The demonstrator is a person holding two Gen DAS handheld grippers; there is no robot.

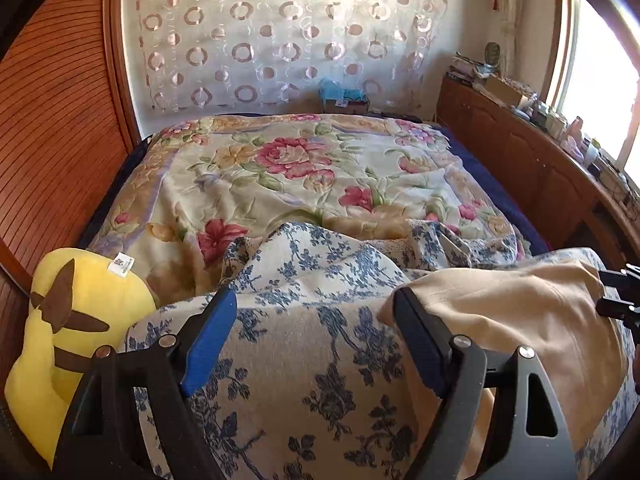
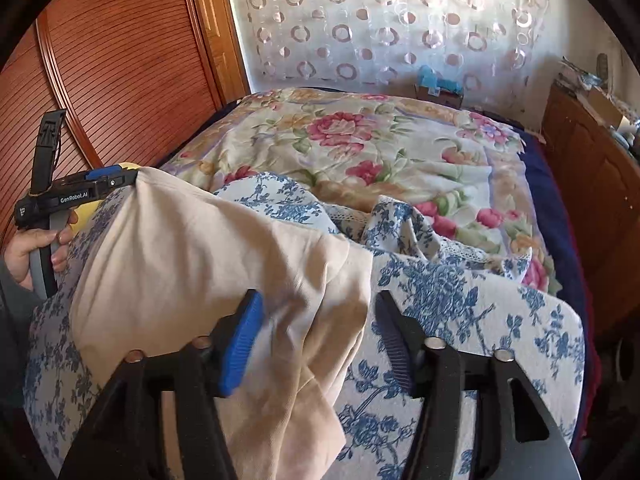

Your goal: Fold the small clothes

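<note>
A small beige garment lies on a blue-flowered white cloth at the near end of the bed. My left gripper is open, its right finger at the garment's left corner. In the right wrist view the garment lies spread and rumpled, and my left gripper sits at its far left corner. My right gripper is open over the garment's right edge, with cloth between the fingers. It shows at the right edge of the left wrist view.
A floral blanket covers the bed. A yellow plush toy lies at the near left. A wooden slatted door stands left, a wooden headboard with clutter right, and a circle-patterned curtain behind.
</note>
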